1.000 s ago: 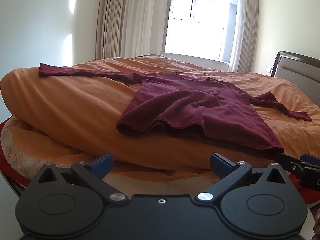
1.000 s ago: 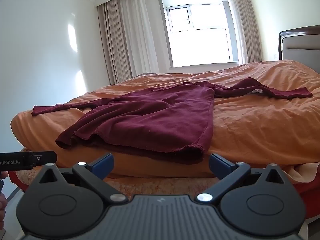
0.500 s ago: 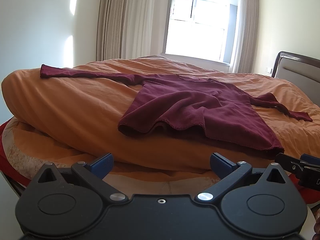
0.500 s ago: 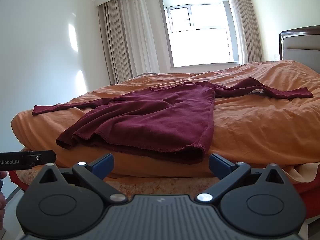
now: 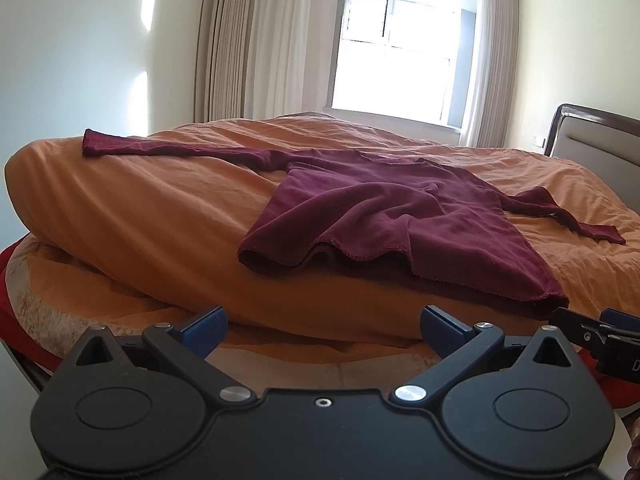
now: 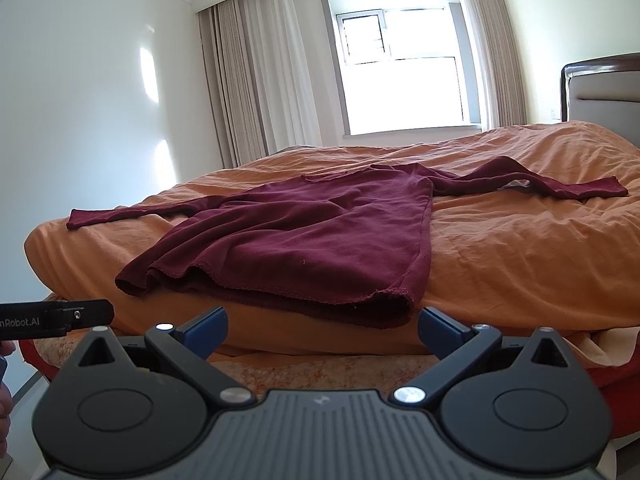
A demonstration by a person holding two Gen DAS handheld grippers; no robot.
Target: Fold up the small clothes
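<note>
Shirt point(image 5: 384, 216) hem nearer, both tongs point(image 5: 322, 322) point(image 6: 322, 322) spread

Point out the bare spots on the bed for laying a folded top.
Bare orange duvet lies between the maroon top and the bed's left end, below its outstretched sleeve. More in the right view, below the other sleeve. The middle is covered.

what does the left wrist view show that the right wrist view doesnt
Only the left wrist view shows the right gripper edging in at its right side, and the open left gripper up close.

Only the right wrist view shows a printed arm of the left gripper at its left edge, and the open right gripper up close.

Both show the maroon long-sleeved top spread on the orange duvet, sleeves out, with the window, curtains and headboard behind.
</note>
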